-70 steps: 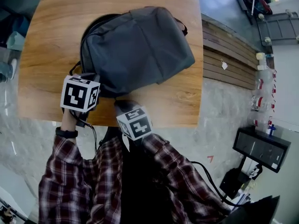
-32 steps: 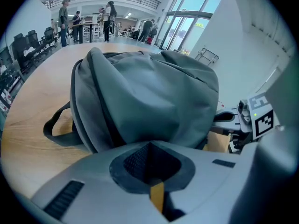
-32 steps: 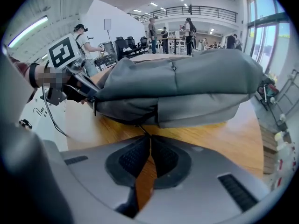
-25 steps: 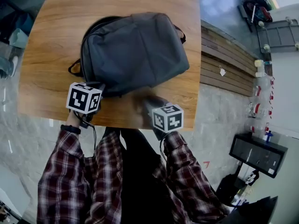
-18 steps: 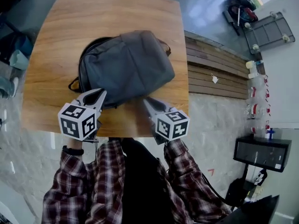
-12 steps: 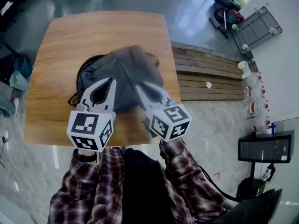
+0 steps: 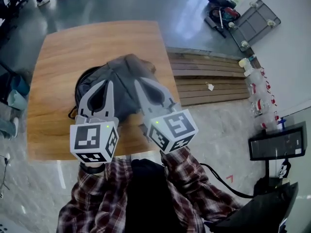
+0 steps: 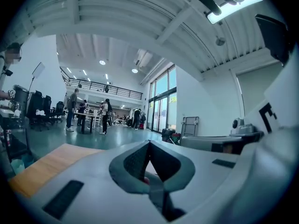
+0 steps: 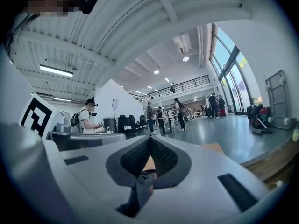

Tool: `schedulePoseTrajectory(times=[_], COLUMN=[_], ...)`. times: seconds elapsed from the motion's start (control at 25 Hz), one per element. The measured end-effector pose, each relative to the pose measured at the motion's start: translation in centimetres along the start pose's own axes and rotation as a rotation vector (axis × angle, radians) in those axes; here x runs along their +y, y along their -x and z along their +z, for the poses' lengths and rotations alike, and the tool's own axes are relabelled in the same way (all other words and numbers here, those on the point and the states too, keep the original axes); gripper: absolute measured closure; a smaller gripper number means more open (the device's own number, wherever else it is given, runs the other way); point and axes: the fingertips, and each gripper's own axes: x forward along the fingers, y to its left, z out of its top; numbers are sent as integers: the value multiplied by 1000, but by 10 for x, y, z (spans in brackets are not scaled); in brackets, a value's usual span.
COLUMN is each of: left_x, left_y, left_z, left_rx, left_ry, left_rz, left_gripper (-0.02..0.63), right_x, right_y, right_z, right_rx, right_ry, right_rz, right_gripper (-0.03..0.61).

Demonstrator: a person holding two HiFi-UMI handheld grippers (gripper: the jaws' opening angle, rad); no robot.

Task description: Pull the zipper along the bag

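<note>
A second ago both grippers were down at the bag's near edge. Now the left gripper (image 7: pixel 109 86) and right gripper (image 7: pixel 138 84) have come up off it, each with its jaws pressed together on nothing. The bag (image 7: pixel 124 73) lies mid-table (image 7: pixel 53 57), at 12 o'clock from the person. My guess is the pull is finished or abandoned.

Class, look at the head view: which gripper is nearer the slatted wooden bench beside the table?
Right. The right gripper hangs over the backpack on the side toward the slatted wooden bench; the left gripper is farther off, over the backpack's opposite half.
</note>
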Motion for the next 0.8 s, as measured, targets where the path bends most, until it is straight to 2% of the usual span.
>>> schedulePoseTrajectory(times=[0.24, 0.8], left_x=[14, -5], left_y=[5, -23], left_z=[11, 0], left_rx=[7, 28], left_ry=[-26, -32], left_rz=[-4, -37], left_gripper=[604, 604], right_x=[10, -21], right_y=[-13, -17], right_z=[2, -14], right_rx=[11, 68], right_ry=[-8, 3], right_rz=[-5, -32], right_gripper=[569, 571])
